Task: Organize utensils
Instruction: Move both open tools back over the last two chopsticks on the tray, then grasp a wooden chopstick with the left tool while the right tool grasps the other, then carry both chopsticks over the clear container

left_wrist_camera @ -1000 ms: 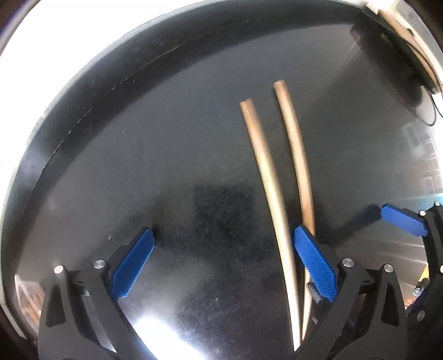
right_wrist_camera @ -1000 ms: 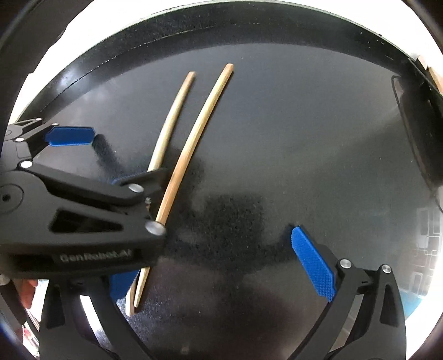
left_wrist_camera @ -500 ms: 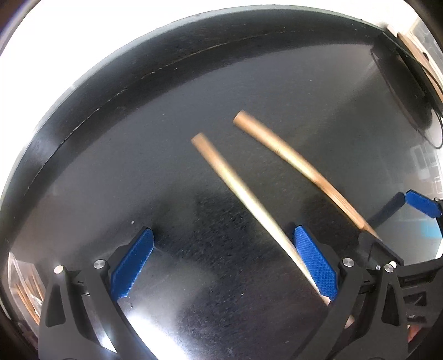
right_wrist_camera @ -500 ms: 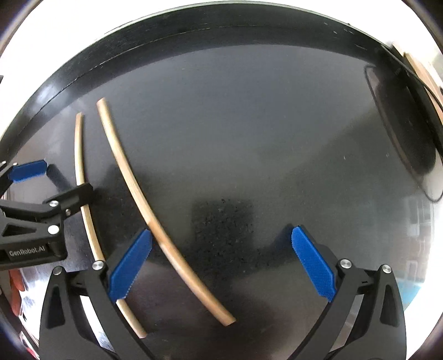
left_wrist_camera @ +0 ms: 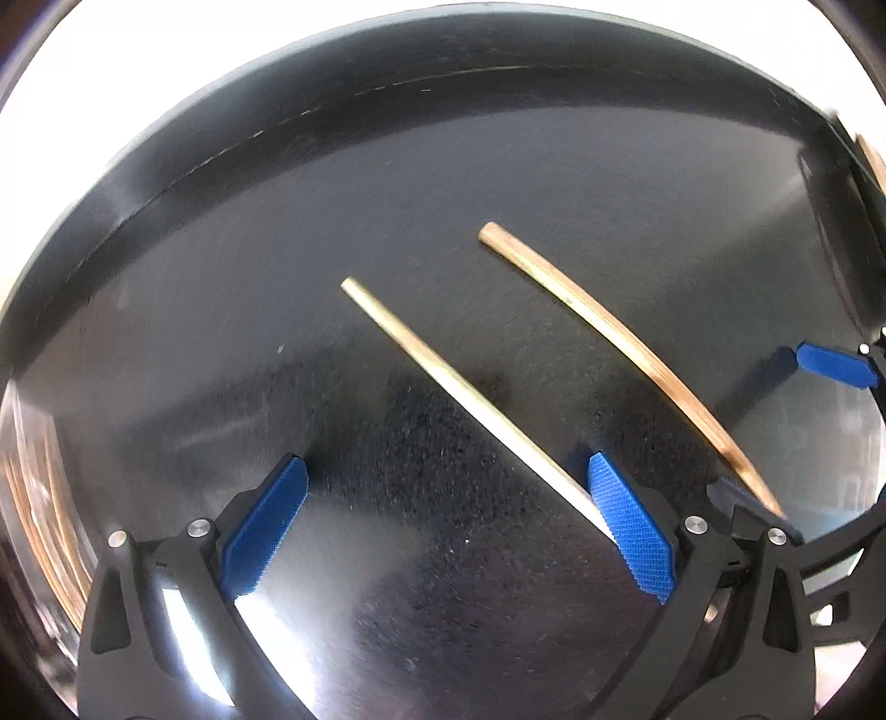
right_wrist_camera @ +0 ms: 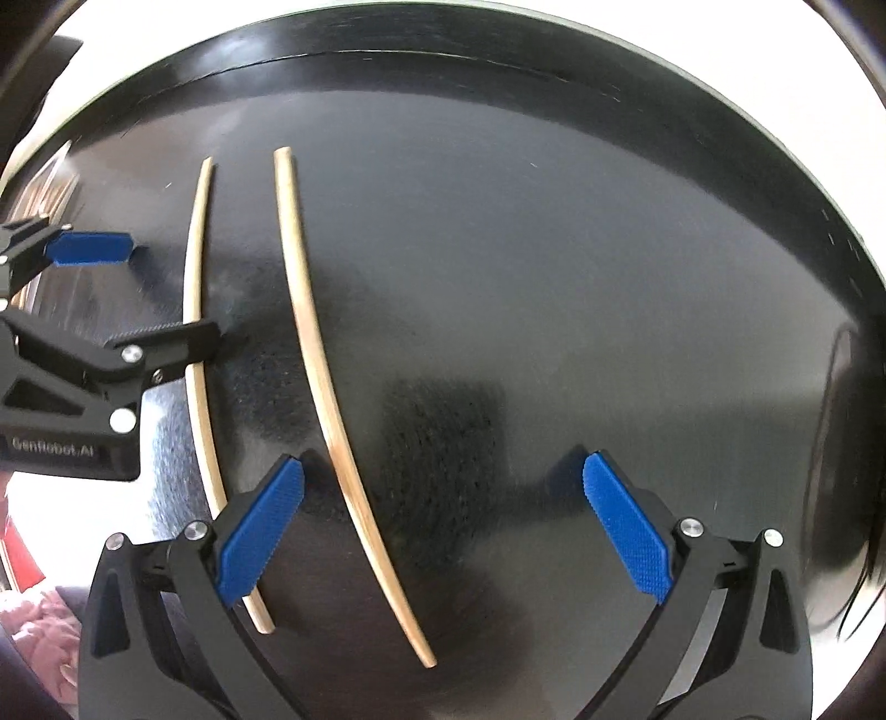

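Two wooden chopsticks lie side by side, a little apart, on a black tabletop (left_wrist_camera: 221, 310). In the left wrist view, my left gripper (left_wrist_camera: 447, 520) is open low over the table. The nearer chopstick (left_wrist_camera: 465, 387) runs diagonally between its fingers, its end hidden behind the right pad (left_wrist_camera: 628, 526). The farther chopstick (left_wrist_camera: 626, 338) ends by my right gripper's lower finger. In the right wrist view, my right gripper (right_wrist_camera: 443, 529) is open, and one chopstick (right_wrist_camera: 326, 404) lies just inside its left pad (right_wrist_camera: 260, 531). The other chopstick (right_wrist_camera: 194, 310) passes under my left gripper's finger (right_wrist_camera: 166, 343).
A container of wooden sticks (left_wrist_camera: 33, 498) shows at the left edge of the left wrist view and again as the same container (right_wrist_camera: 50, 188) in the right wrist view. A dark round object (right_wrist_camera: 841, 443) sits at the right. The table's far edge (right_wrist_camera: 498, 39) meets bright white.
Both cameras have swung round, so the chopsticks now lie at different angles and look wider apart. The right gripper has come over one chopstick. Both grippers have stayed open.
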{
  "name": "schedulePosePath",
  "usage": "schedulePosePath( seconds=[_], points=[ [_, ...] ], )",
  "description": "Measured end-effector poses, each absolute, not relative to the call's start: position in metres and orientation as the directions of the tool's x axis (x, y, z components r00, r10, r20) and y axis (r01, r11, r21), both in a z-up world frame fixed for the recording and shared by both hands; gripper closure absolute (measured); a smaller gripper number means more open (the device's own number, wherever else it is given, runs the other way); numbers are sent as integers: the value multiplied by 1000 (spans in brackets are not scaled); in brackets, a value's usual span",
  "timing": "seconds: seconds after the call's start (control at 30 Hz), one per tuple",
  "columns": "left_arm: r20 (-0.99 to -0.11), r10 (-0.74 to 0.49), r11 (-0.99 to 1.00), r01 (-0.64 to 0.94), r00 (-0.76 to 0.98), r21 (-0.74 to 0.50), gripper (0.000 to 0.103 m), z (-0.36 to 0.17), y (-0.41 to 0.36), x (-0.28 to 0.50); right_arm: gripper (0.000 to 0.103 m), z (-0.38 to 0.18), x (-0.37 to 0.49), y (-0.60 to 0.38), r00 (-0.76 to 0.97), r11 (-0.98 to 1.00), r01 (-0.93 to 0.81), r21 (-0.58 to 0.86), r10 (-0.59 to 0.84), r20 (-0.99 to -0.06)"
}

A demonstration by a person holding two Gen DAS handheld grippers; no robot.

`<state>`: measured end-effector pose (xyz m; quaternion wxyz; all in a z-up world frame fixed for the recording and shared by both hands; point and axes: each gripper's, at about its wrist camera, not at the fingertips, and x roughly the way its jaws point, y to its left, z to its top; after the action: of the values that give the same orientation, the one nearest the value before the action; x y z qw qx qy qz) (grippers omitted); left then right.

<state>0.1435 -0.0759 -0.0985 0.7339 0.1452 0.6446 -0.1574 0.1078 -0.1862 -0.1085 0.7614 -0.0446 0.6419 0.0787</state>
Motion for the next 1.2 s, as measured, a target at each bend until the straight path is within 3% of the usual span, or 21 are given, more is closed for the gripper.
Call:
schedulePosePath(
  seconds=[0.1, 0.13, 0.17, 0.2, 0.23, 0.27, 0.43, 0.63, 0.97, 1.2],
  points=[
    [-989, -45, 933, 359, 144, 10, 6, -98, -70, 132, 9, -105, 111, -180, 184, 967, -251, 36, 85, -979],
    [-987, -48, 933, 359, 155, 11, 9, -98, -71, 130, 20, -101, 111, -174, 196, 958, -284, 37, 96, -976],
    [-982, -57, 932, 362, 180, 12, 21, -94, -71, 124, 30, -97, 107, -169, 210, 951, -305, 37, 106, -972],
    [-977, -64, 934, 358, 205, 14, 56, -91, -71, 121, 79, -89, 107, -167, 240, 946, -321, 37, 119, -963],
    [-973, -61, 942, 336, 223, 18, 85, -85, -68, 118, 96, -87, 106, -165, 245, 949, -313, 29, 110, -963],
    [-975, -76, 951, 310, 206, -8, 97, -85, -64, 120, 96, -87, 106, -165, 248, 952, -304, 32, 112, -962],
    [-969, -94, 970, 239, 227, -38, 98, -80, -47, 115, 96, -81, 100, -189, 232, 956, -228, 184, 236, -944],
    [-926, -97, 965, 261, 365, 2, 98, -28, -42, 89, 96, -23, 79, -199, 339, 929, -186, 319, 366, -867],
    [-901, -79, 969, 245, 426, 31, 98, 12, -24, 57, 96, 5, 55, -174, 418, 915, -201, 350, 404, -814],
    [-888, -25, 989, 138, 460, 43, 98, 36, 49, 46, 96, 13, 30, -99, 385, 870, -376, 320, 461, -800]
  ],
)
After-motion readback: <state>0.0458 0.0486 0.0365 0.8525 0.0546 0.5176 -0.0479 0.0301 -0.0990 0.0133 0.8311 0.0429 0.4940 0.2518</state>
